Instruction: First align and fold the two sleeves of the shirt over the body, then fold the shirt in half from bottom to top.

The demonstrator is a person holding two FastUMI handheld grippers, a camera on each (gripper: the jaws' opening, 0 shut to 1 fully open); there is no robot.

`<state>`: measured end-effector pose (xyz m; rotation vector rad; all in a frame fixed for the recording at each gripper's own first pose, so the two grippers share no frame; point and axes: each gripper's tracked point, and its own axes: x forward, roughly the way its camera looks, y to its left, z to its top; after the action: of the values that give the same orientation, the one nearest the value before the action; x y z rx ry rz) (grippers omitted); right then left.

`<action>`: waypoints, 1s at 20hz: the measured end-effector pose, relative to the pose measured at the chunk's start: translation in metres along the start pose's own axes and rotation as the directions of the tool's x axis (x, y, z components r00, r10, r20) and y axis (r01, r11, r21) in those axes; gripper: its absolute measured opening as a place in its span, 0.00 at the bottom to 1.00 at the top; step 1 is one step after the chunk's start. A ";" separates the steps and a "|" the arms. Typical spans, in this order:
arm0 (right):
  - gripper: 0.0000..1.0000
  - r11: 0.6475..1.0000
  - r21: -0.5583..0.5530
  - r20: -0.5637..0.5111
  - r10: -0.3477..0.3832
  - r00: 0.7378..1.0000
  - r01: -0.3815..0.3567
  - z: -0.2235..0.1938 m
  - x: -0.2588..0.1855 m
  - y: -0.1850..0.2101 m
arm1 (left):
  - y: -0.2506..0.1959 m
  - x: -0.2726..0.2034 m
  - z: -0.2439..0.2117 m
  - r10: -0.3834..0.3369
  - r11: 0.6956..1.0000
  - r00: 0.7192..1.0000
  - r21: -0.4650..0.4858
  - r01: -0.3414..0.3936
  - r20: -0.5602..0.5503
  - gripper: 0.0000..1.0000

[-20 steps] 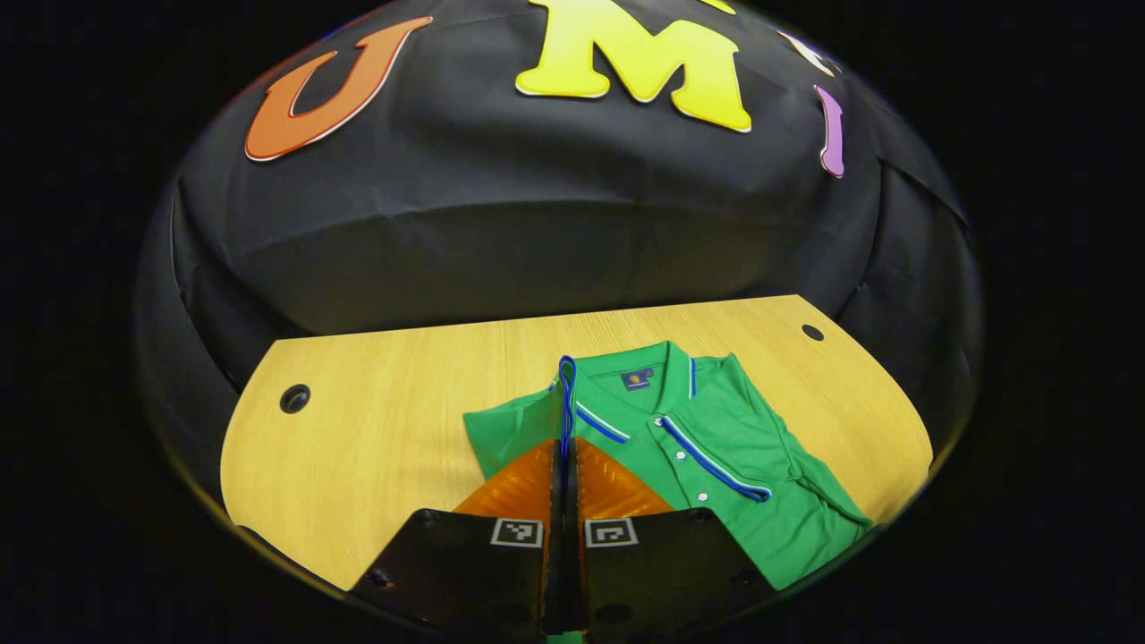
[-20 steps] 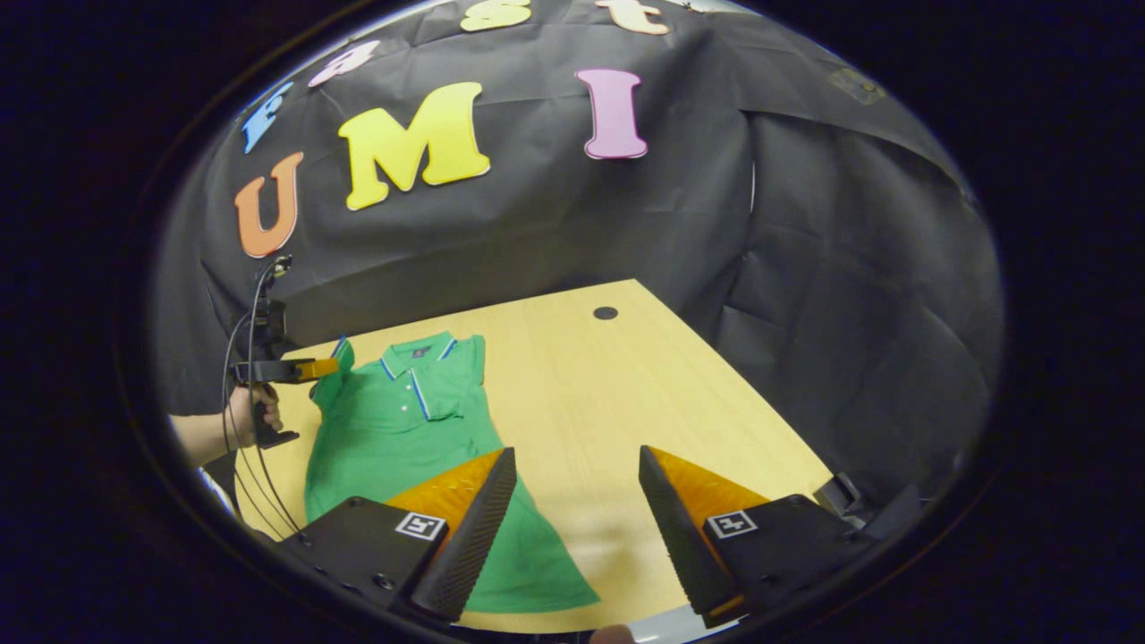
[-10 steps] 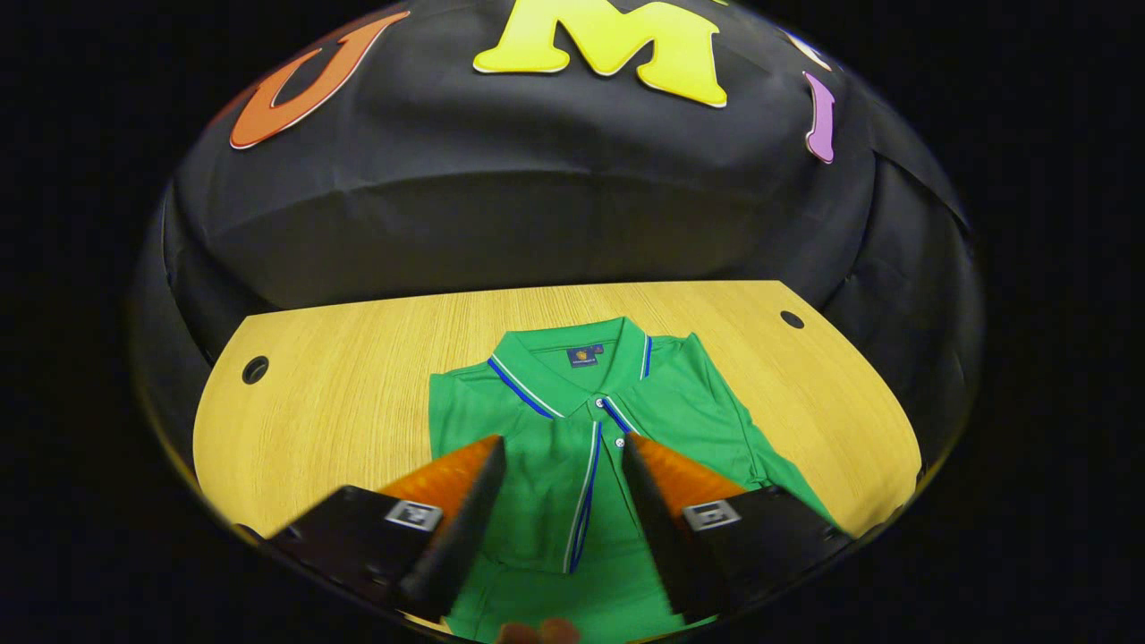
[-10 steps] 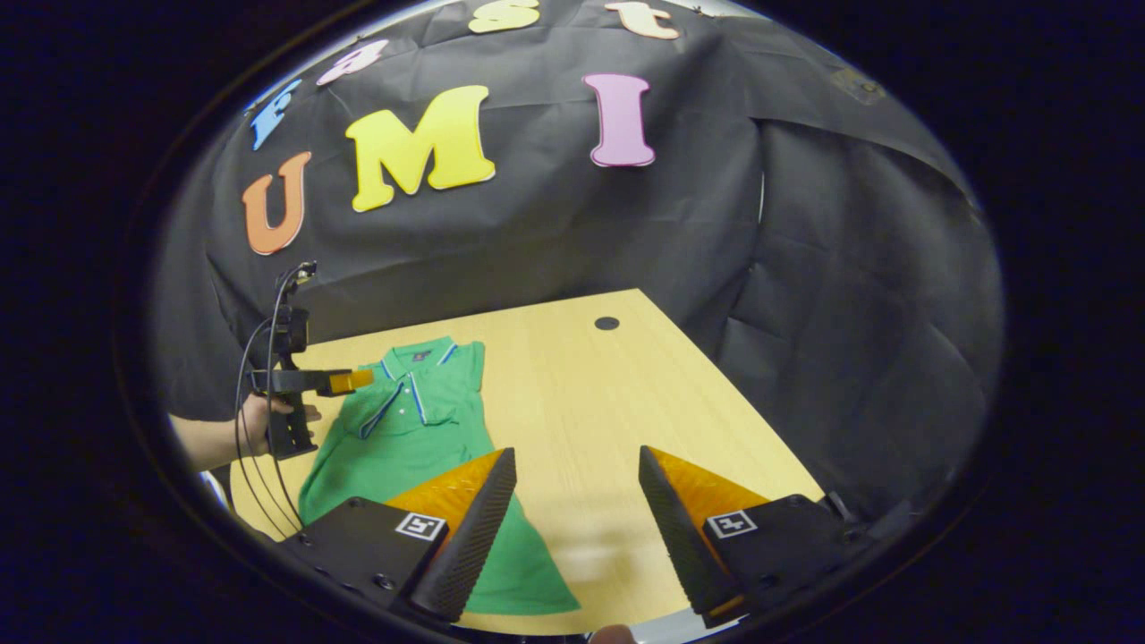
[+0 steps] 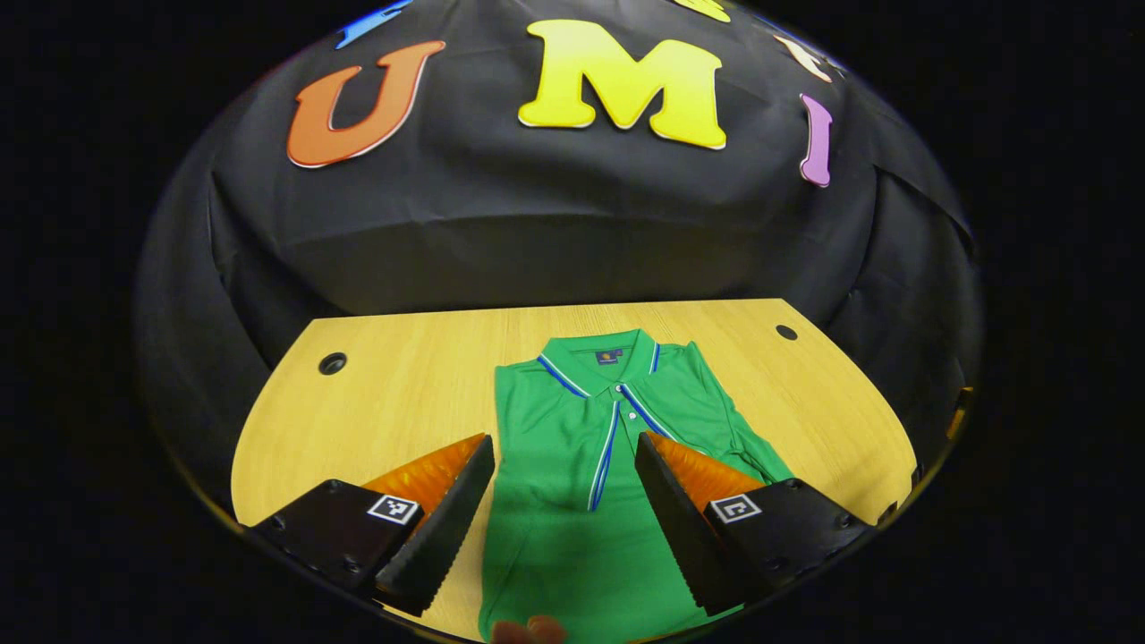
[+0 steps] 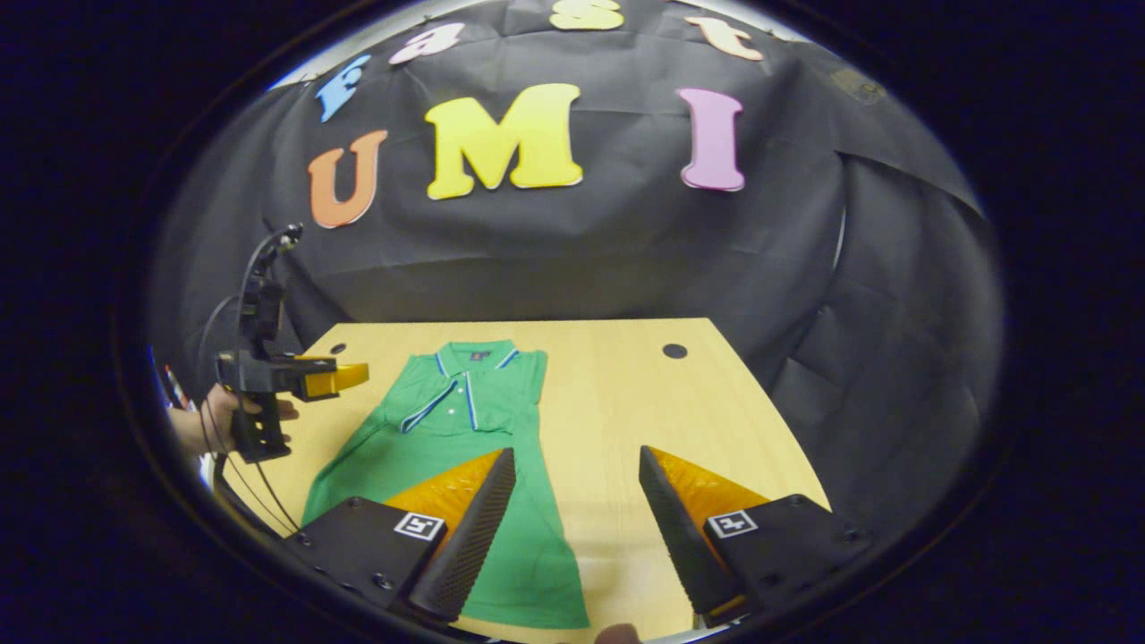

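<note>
Tabletop (image 5: 394, 402): one, light wood, with two round dark holes near its far corners, one to each side of the shirt.
Shirt (image 5: 572, 465): one green polo lying flat on the tabletop, collar toward the booth wall, hem toward the near edge; both sleeves lie folded in over the body.
Collar (image 5: 597, 358): one, trimmed with white and blue stripes, with a small dark label inside the neck.
Placket (image 5: 604, 447): one striped strip running from the collar down the chest.
Left gripper (image 5: 564, 501): one, released, fingers spread wide and holding nothing; it hovers above the lower half of the shirt, the placket showing in the gap between the fingers.
Right gripper (image 6: 577, 519): one, released, fingers apart and holding nothing; it hangs over the tabletop just past the shirt's right edge, near the hem.
Hand (image 6: 210, 420): one, holding the left gripper's handle, seen from the right gripper view to the left of the shirt.
</note>
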<state>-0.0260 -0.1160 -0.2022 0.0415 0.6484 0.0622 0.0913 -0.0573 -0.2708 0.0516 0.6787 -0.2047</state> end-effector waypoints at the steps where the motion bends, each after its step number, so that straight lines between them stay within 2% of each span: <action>1: 0.89 1.000 -0.021 0.000 0.012 1.000 -0.012 0.000 0.001 0.004 | 0.004 -0.016 -0.005 0.002 1.000 1.000 -0.005 -0.002 0.003 1.00; 4: 0.91 0.997 -0.069 -0.015 0.044 0.999 -0.045 -0.008 0.005 0.016 | 0.015 -0.061 -0.024 0.014 1.000 1.000 -0.010 -0.014 -0.004 1.00; 7: 0.94 0.994 -0.087 -0.057 0.065 0.996 -0.070 -0.025 0.006 0.024 | 0.027 -0.100 -0.056 0.026 0.999 0.999 0.023 -0.025 -0.040 1.00; 9: 0.96 0.992 -0.100 -0.085 0.068 0.994 -0.077 -0.038 0.005 0.026 | 0.030 -0.123 -0.083 0.010 1.000 0.997 0.030 -0.008 -0.080 1.00; 11: 0.94 0.988 -0.122 -0.126 0.083 0.988 -0.099 -0.055 0.003 0.030 | 0.030 -0.140 -0.112 -0.015 0.999 0.990 0.032 0.020 -0.137 1.00; 13: 0.95 0.979 -0.132 -0.176 0.130 0.976 -0.154 -0.076 -0.001 0.036 | 0.027 -0.154 -0.143 -0.050 0.998 0.980 0.027 0.056 -0.193 1.00; 15: 0.97 0.971 -0.153 -0.228 0.146 0.963 -0.184 -0.100 -0.007 0.034 | 0.022 -0.164 -0.174 -0.077 0.996 0.963 0.016 0.084 -0.260 1.00; 20: 0.97 0.962 -0.171 -0.358 0.142 0.923 -0.215 -0.163 -0.020 0.027 | 0.011 -0.183 -0.241 -0.112 0.991 0.916 0.023 0.131 -0.385 1.00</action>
<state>-0.1422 -0.0874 -0.3186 -0.1149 0.9846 0.3206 -0.1941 0.0123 -0.3435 0.0979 1.0698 -0.3367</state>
